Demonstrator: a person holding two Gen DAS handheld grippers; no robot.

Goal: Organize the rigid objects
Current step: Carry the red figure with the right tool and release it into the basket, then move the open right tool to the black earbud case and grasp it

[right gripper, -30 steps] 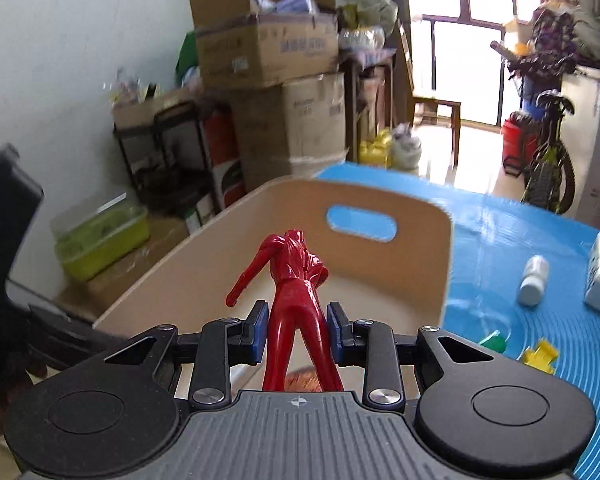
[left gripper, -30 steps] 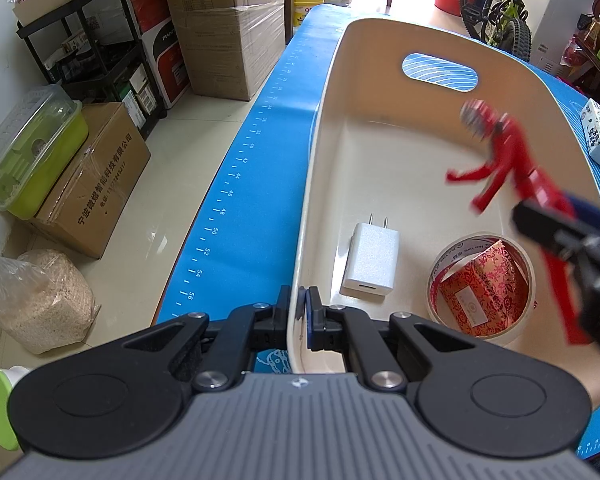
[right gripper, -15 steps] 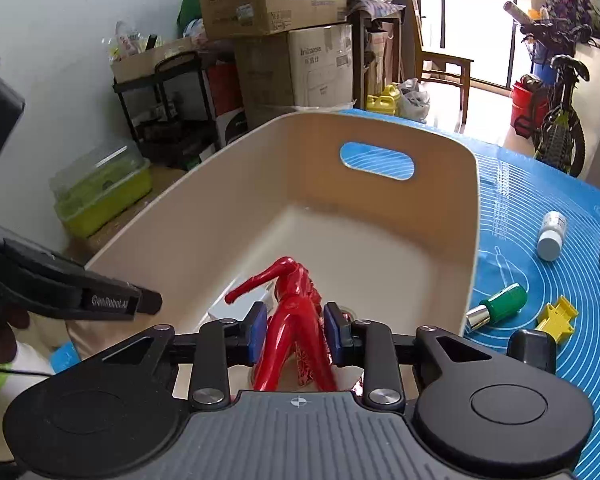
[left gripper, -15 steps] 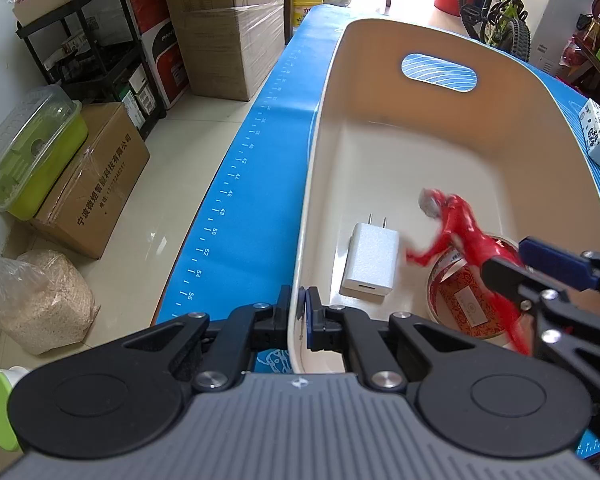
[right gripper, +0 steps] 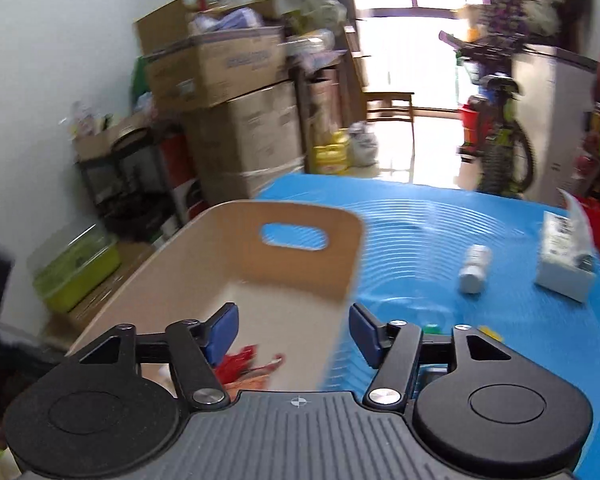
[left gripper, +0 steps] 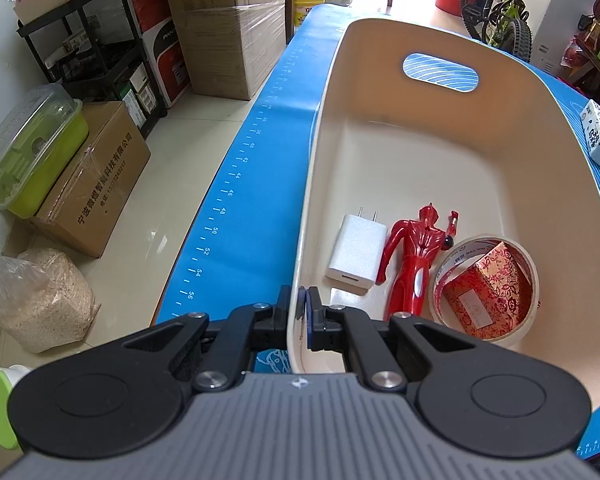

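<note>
both wrist views close over bin

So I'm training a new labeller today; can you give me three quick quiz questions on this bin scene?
1. True or false: the red plastic figure lies inside the cream plastic bin.
2. What sits left of the figure? A) white plug charger B) tape roll
3. What is the left gripper clamped on?

Key: 1 true; 2 A; 3 the bin's near wall. The right gripper has just been opening, nothing between its fingers.
</note>
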